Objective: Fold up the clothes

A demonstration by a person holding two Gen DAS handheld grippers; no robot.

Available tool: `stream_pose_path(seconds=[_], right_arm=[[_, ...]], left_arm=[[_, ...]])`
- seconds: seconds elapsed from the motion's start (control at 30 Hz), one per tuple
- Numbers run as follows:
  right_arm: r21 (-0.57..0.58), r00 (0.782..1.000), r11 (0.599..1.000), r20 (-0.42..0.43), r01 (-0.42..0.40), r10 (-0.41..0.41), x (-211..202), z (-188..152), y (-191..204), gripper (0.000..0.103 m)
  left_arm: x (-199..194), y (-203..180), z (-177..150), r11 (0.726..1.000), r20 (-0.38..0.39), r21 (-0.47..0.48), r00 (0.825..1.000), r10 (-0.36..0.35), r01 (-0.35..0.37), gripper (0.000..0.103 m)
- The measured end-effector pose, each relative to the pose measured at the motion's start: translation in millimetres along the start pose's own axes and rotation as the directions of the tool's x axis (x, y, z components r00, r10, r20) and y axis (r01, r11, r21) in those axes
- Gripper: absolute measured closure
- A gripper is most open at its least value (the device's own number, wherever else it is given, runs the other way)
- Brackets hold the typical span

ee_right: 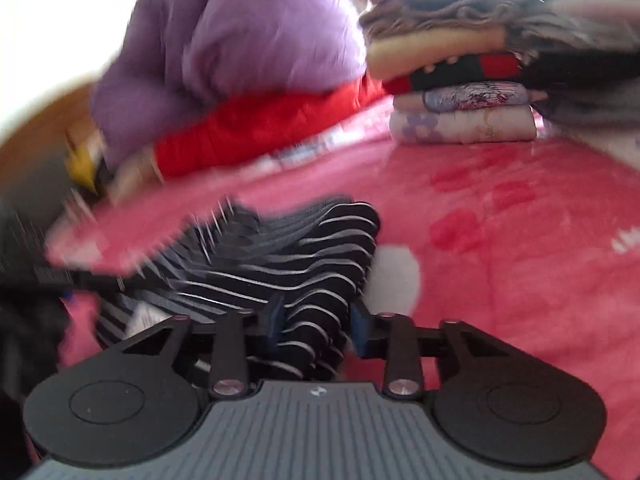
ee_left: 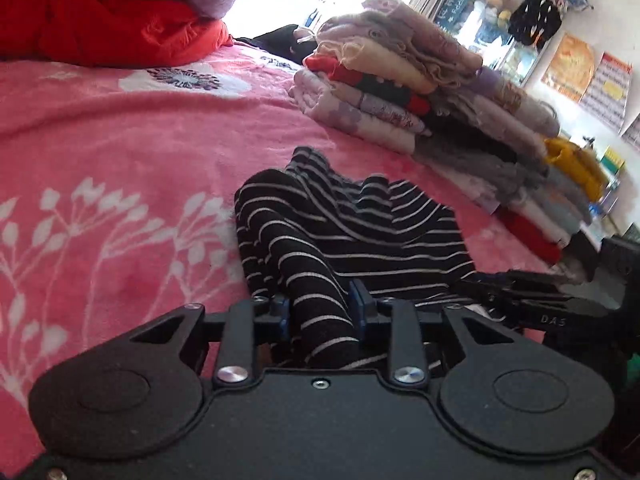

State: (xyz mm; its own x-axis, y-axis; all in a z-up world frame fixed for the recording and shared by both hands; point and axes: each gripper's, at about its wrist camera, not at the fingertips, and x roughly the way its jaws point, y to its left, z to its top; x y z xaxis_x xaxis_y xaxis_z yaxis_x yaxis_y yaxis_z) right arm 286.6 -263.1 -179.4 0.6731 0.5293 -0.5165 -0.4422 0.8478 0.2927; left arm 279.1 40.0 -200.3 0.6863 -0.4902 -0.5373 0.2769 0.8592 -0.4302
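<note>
Your left gripper (ee_left: pixel 322 312) has its blue-padded fingers (ee_left: pixel 359 300) pinching a bunched fold of the black-and-white striped garment (ee_left: pixel 352 224), with the cloth filling the gap between them. The garment lies crumpled on the pink floral blanket (ee_left: pixel 120 168), near the blanket's front edge, spreading away from your left gripper toward the row of folded clothes (ee_left: pixel 420 96). That row sits along the blanket's right side in the left wrist view, running from a tall stack of lilac, cream, red and black pieces back to grey, yellow and red ones. It lies near the striped garment but not touching it.

Your right gripper (ee_right: pixel 316 328) also clamps the striped garment (ee_right: pixel 296 264): the cloth sits gathered between its blue pads (ee_right: pixel 360 328), which press on it from both sides. The right wrist view is smeared with motion blur, so the garment's far edge cannot be made out clearly. In the left wrist view the right gripper's black body (ee_left: pixel 560 304) shows at the right edge, just beside the garment.

At the blanket's far side a red quilted item (ee_right: pixel 272 128) lies under a lilac padded bundle (ee_right: pixel 224 48). Posters (ee_left: pixel 568 68) hang on the wall behind the folded row.
</note>
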Motion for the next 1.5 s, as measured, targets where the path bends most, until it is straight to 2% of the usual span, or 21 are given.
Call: stream_pose_path(seconds=[0.03, 0.07, 0.13, 0.23, 0.3, 0.33, 0.43, 0.5, 0.53, 0.63, 0.8, 0.87, 0.9, 1.0, 1.03, 1.1, 1.13, 1.23, 1.33, 1.43, 1.5], right_arm=[[-0.045, 0.999, 0.998, -0.011, 0.033, -0.034, 5.9, -5.3, 5.4, 0.068], [-0.09, 0.998, 0.994, -0.021, 0.065, -0.067, 11.8, -10.6, 10.9, 0.062], [-0.074, 0.996, 0.993, 0.006, 0.087, -0.087, 7.2, -7.6, 8.1, 0.051], [-0.039, 0.992, 0.994, 0.073, 0.107, -0.104, -12.6, 0.5, 6.4, 0.048], [-0.048, 0.984, 0.989, 0.117, 0.138, -0.131, -31.3, 2.6, 14.2, 0.048], [-0.067, 0.977, 0.985, 0.151, 0.162, -0.15, -39.7, 1.6, 22.7, 0.048], [-0.171, 0.974, 0.976, 0.202, 0.137, -0.102, -51.7, -3.4, 51.4, 0.049], [-0.235, 0.983, 0.968, 0.175, 0.086, -0.045, -45.8, -10.8, 66.5, 0.055], [-0.265, 0.989, 0.962, 0.145, 0.064, -0.026, -38.4, -14.6, 72.1, 0.057], [-0.273, 0.999, 0.961, -0.002, 0.05, -0.052, 1.4, -29.9, 69.2, 0.057], [-0.28, 0.999, 0.959, 0.003, 0.041, -0.042, 9.8, -31.8, 64.1, 0.056], [-0.289, 0.999, 0.956, 0.005, 0.045, -0.046, 3.2, -31.5, 68.6, 0.056], [-0.294, 0.999, 0.955, 0.005, 0.045, -0.046, -2.1, -29.9, 71.3, 0.056], [-0.278, 0.996, 0.96, 0.094, 0.026, 0.0, -31.7, -27.9, 76.9, 0.052], [-0.268, 0.996, 0.962, 0.082, 0.052, -0.031, -29.8, -28.7, 74.0, 0.051], [-0.255, 0.998, 0.966, -0.035, 0.05, -0.061, -12.1, -36.1, 65.2, 0.049], [-0.259, 0.998, 0.965, -0.013, 0.05, -0.055, -15.5, -34.5, 65.9, 0.049], [-0.249, 0.996, 0.968, 0.084, 0.03, -0.01, -32.2, -19.1, 65.8, 0.051], [-0.269, 0.992, 0.96, 0.117, 0.074, -0.044, -18.7, -5.4, 58.9, 0.051], [-0.253, 0.992, 0.965, 0.117, 0.071, -0.043, -5.6, 2.3, 49.0, 0.052], [-0.217, 0.993, 0.975, 0.109, 0.056, -0.033, 0.6, 4.9, 40.2, 0.05]], left_arm=[[-1.2, 0.6, 1.7, 1.0, 0.007, -0.004, 1.0, 0.002, -0.002, 0.072], [-7.9, -2.3, 3.5, 1.0, 0.018, 0.01, 1.0, 0.017, -0.017, 0.072], [-22.8, -9.1, 7.0, 0.998, 0.043, 0.042, 0.998, 0.051, -0.053, 0.072], [-52.7, -25.2, 12.5, 0.986, 0.117, 0.118, 0.987, 0.106, -0.119, 0.072], [-68.0, -34.0, 13.9, 0.987, 0.162, 0.118, 0.982, 0.093, -0.113, 0.072], [-70.7, -38.6, 12.7, 0.989, 0.166, 0.12, 0.984, 0.062, -0.082, 0.072], [-52.6, -57.1, 0.1, 0.982, 0.089, 0.19, 0.996, -0.004, -0.013, 0.072], [-28.1, -59.1, -12.7, 0.972, 0.009, 0.231, 0.999, 0.037, -0.038, 0.072], [-17.4, -57.6, -19.0, 0.961, -0.013, 0.265, 0.997, 0.079, -0.072, 0.066], [-11.0, -57.2, -21.5, 0.948, 0.005, 0.304, 0.995, 0.097, -0.094, 0.066], [-17.5, -62.1, -26.1, 0.931, 0.025, 0.351, 0.995, 0.095, -0.097, 0.066], [-34.6, -65.5, -21.9, 0.938, 0.059, 0.337, 0.996, 0.065, -0.081, 0.066], [-44.3, -68.0, -21.1, 0.939, 0.082, 0.338, 0.996, 0.043, -0.068, 0.062], [-30.2, -65.3, -31.4, 0.922, 0.015, 0.374, 0.995, 0.102, -0.1, 0.055], [-30.6, -65.9, -28.8, 0.922, 0.012, 0.375, 0.995, 0.096, -0.093, 0.055], [-37.9, -65.4, -18.2, 0.936, 0.022, 0.346, 0.998, 0.064, -0.068, 0.056], [-44.5, -63.8, -12.8, 0.942, 0.059, 0.329, 0.997, 0.05, -0.067, 0.056], [-47.7, -62.6, 2.9, 0.93, 0.129, 0.347, 0.988, 0.081, -0.122, 0.056], [-37.1, -55.5, 21.4, 0.931, 0.166, 0.32, 0.978, 0.128, -0.177, 0.056], [-27.0, -25.2, 38.6, 0.972, 0.157, 0.155, 0.976, 0.152, -0.176, 0.052], [-19.8, -5.2, 40.9, 0.983, 0.133, 0.062, 0.977, 0.166, -0.175, 0.051]])
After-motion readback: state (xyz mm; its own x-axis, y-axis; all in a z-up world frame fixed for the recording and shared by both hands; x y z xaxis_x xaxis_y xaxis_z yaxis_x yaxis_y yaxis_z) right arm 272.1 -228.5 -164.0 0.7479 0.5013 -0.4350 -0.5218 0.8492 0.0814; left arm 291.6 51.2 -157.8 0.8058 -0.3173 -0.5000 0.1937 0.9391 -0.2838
